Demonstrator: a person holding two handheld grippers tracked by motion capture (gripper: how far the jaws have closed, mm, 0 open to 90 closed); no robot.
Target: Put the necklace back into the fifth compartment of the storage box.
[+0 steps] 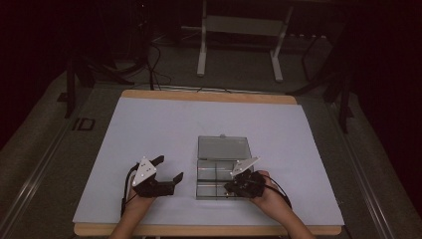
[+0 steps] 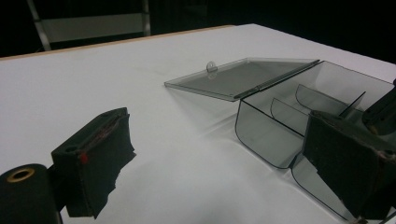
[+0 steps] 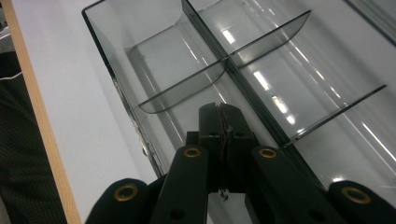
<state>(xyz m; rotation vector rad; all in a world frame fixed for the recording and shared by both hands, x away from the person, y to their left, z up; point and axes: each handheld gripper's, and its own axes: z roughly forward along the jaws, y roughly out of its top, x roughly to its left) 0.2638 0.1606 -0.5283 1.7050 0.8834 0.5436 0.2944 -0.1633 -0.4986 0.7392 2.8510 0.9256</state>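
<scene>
the clear box (image 1: pixel 219 177) lay open on the white worktop (image 1: pixel 149 129). the right gripper (image 3: pixel 219 109) was closed and empty, above its near compartment. the left gripper (image 1: pixel 168 168) was wide open beside the box.

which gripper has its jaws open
The left gripper, resting on the white table beside the clear box; its jaws stand wide apart, while the right gripper is pressed shut.
</scene>
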